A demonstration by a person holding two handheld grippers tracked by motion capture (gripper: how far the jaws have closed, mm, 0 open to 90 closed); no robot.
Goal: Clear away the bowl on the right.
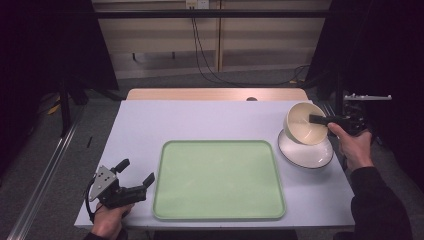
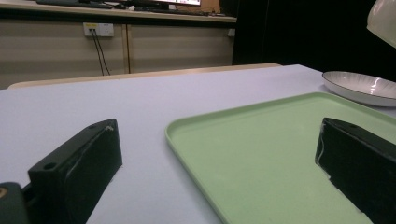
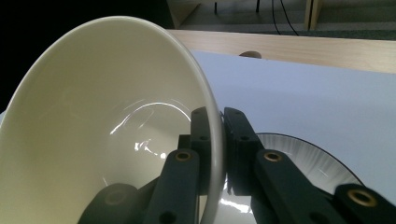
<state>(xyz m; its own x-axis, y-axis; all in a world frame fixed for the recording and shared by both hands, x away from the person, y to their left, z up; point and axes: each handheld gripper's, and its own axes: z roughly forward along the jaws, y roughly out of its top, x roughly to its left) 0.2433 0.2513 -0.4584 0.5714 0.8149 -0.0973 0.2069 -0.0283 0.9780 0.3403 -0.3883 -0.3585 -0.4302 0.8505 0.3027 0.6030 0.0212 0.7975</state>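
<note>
A cream bowl (image 1: 301, 126) hangs tilted just above a white plate with a dark rim (image 1: 311, 157) at the table's right side. My right gripper (image 1: 316, 119) is shut on the bowl's rim, one jaw inside the bowl and one outside. The right gripper view shows that gripper (image 3: 217, 114) pinching the bowl (image 3: 93, 116) wall, with the plate (image 3: 303, 158) below. My left gripper (image 1: 137, 171) rests open near the table's front left corner, nothing between its jaws. In its own view, the left gripper (image 2: 218, 126) spans the near left corner of the green tray (image 2: 261, 154).
The green tray (image 1: 218, 180) lies empty at the middle front of the pale table (image 1: 150, 125). The plate (image 2: 359, 86) and the bowl's edge (image 2: 385, 18) appear at far right in the left gripper view. Dark stands flank the table.
</note>
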